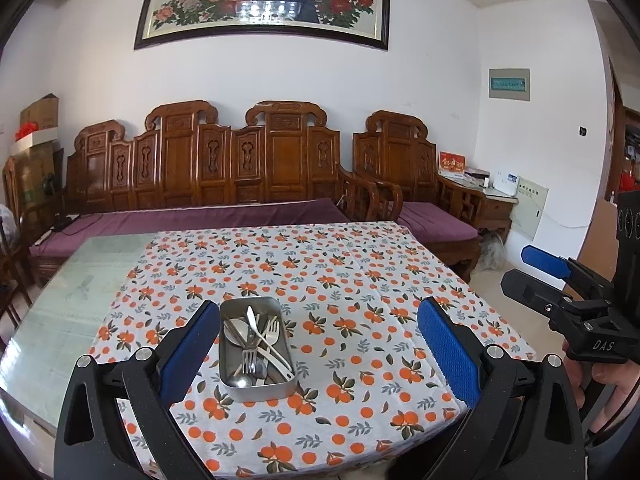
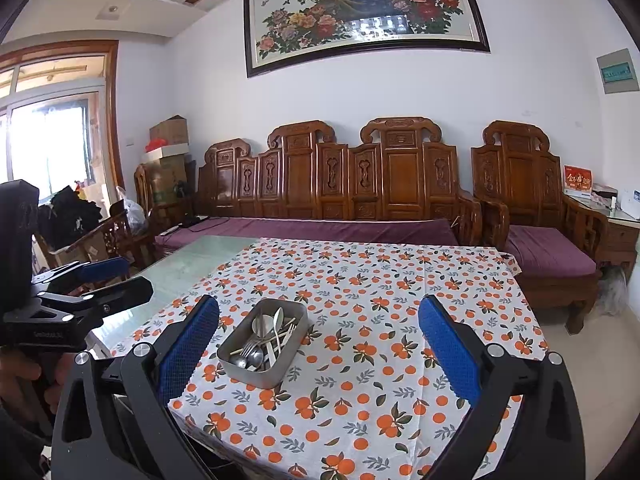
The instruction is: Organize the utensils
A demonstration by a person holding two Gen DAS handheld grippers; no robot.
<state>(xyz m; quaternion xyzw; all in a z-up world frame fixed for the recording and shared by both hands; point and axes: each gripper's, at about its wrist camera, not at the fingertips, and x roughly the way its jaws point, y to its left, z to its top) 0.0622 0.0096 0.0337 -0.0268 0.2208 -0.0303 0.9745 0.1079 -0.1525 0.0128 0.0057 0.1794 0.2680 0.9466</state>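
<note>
Both grippers are held wide apart and empty: the left gripper (image 1: 316, 356) and the right gripper (image 2: 320, 354) are each seen low in their own frames, raised above the counter (image 1: 360, 280). Between the blue pads, in the lower middle of each picture, a metal tin (image 1: 256, 390) is seen on the orange-print cloth (image 1: 380, 360), and the utensils (image 1: 256, 344), forks, spoons, a pale knife and what look like chopsticks, lie heaped in it, crossing one another. No utensil is seen loose on the cloth. Such a scene would fit gathering already done or sorting out of the tin yet to come. Bare glass counter is shown best in the left view; a window (image 2: 48, 148) at the left edge is shown only in the right.
</note>
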